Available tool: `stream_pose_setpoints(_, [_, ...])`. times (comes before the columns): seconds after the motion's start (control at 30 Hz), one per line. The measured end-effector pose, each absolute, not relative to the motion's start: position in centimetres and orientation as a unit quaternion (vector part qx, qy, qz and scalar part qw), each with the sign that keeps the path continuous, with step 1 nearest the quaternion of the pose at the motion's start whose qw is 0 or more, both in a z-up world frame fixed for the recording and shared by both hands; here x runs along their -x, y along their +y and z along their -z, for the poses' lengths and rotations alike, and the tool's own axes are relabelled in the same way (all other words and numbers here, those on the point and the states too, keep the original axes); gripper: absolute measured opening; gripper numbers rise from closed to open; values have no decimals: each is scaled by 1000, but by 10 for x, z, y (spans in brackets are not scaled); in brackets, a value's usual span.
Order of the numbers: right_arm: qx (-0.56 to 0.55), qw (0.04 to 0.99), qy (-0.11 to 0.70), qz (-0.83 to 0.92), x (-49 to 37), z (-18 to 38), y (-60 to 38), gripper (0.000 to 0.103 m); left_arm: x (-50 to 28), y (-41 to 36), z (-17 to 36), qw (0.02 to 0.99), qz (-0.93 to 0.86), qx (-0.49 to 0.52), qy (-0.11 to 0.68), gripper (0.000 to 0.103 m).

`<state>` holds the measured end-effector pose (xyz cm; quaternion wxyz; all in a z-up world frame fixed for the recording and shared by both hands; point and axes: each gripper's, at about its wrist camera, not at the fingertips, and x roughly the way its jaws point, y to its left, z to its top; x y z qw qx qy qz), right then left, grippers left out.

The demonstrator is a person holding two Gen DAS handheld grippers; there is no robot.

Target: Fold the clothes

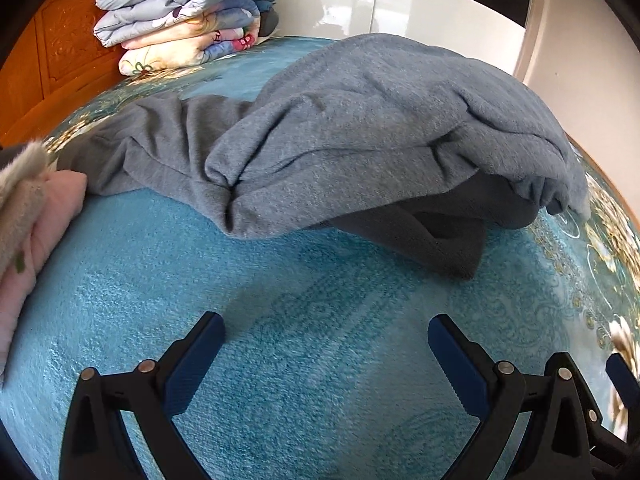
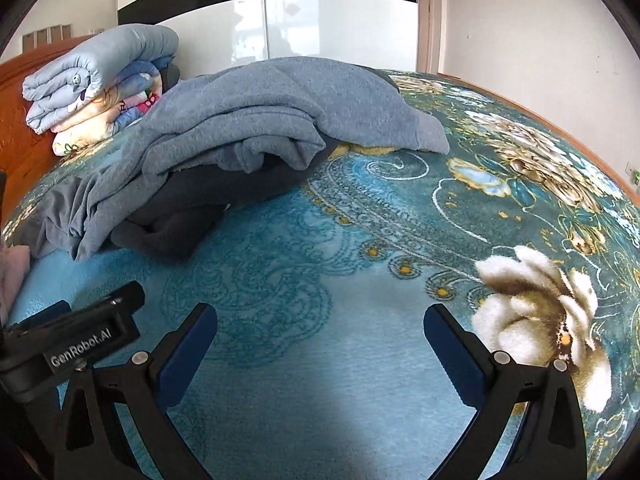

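Two tongs [image 1: 326, 334] [image 2: 320, 326], one rumpled clothes heap [image 1: 360, 140].

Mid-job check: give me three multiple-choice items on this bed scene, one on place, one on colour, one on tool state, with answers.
1. Where is the stack of folded quilts?
A. by the wooden headboard
B. between the tools
C. on the floor

2. What colour is the top garment of the pile?
A. red
B. blue-grey
C. yellow

3. The left tool and right tool are:
A. both shut on cloth
B. one open, one shut
C. both open, empty

Answers: A, the quilts sit against the headboard; B, blue-grey fleece covers a darker garment; C, only bedspread shows between the fingers.
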<state>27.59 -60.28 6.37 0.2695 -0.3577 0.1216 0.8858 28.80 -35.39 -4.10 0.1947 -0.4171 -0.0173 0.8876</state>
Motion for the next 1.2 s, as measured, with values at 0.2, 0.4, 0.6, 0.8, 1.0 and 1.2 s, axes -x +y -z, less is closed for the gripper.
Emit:
stream_pose_setpoints(0.2, [355,266,121,-888,-274,-65,-606,103,-297,-434,43,213,-882,420,-8,103])
stream_pose_setpoints(0.4, [348,263,111,-893,-276,-65,-607,103,-265,-488,45,228,-876,425,7,103])
stream_pose_setpoints(0.6, [368,256,130,-884,-275,-63,-605,103,-184,-476,34,236,-872,428,17,103])
stream_pose_setpoints(0.8, [343,253,135,-895,-282,-68,-603,103,-210,-635,10,272,-885,377,-17,103])
stream_pose_setpoints(1.0, [296,296,139,-898,-311,-87,-590,103,-226,-768,-46,286,-924,242,77,103])
stream_pose_setpoints(1.2, [291,291,128,-902,-314,-97,-592,103,-312,-875,-54,274,-911,144,273,103])
